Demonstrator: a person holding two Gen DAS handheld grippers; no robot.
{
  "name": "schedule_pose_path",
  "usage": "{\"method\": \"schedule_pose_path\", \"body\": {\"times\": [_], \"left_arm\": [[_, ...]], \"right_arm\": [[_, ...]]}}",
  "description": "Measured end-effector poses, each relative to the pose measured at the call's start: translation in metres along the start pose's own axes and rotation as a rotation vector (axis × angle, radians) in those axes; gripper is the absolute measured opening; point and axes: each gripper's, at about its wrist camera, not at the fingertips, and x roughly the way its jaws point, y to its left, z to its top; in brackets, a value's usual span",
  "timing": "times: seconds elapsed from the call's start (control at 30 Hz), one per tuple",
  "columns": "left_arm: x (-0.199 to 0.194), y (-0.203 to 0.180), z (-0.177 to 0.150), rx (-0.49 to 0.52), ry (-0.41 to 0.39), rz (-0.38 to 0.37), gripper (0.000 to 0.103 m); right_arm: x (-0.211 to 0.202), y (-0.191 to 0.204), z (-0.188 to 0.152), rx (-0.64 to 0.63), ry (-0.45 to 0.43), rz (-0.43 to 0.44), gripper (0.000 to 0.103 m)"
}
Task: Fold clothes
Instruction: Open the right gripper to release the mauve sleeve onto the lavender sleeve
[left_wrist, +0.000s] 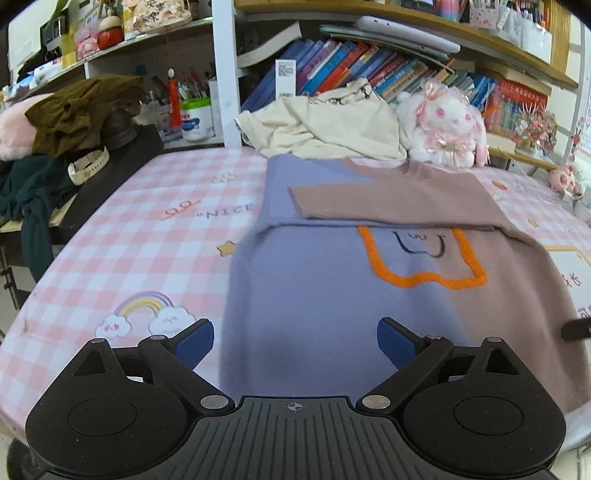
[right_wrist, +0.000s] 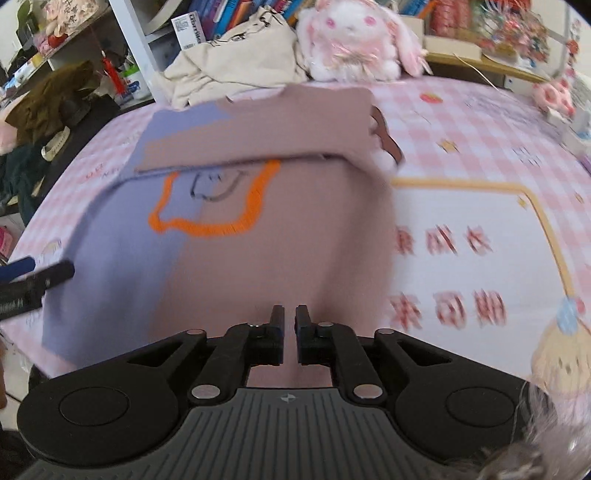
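Two colours make the sweater (left_wrist: 332, 295): purple on one half and brown on the other, with an orange outline on the chest. It lies flat on the pink checked cloth (left_wrist: 147, 240), and both sleeves are folded across the upper part. The left gripper (left_wrist: 295, 339) is released, its blue pads wide apart above the hem at 6 o'clock. The right gripper (right_wrist: 290, 321) has its jaws almost together over the brown half; a thin gap remains and I see no fabric between them. At 12 o'clock, behind the sweater, sit a cream garment (left_wrist: 325, 125) and a white plush rabbit (left_wrist: 443, 125).
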Motion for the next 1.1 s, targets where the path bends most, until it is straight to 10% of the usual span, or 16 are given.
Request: {"method": "schedule_pose_path", "body": {"times": [0.13, 0.4, 0.6, 1.1], "left_arm": [[-0.016, -0.006, -0.005, -0.025, 0.006, -0.005, 0.097], [-0.042, 0.014, -0.04, -0.197, 0.075, 0.033, 0.095], [-0.052, 0.035, -0.045, -0.243, 0.047, 0.075, 0.081], [0.001, 0.04, -0.035, -0.168, 0.164, 0.062, 0.047]], "right_arm": [[-0.01, -0.013, -0.015, 0.034, -0.008, 0.015, 0.038], [-0.028, -0.038, -0.045, 0.104, -0.022, 0.053, 0.047], [-0.023, -0.052, -0.051, 0.213, -0.031, 0.142, 0.048], [-0.017, -0.033, -0.047, 0.146, -0.073, -0.049, 0.041]]}}
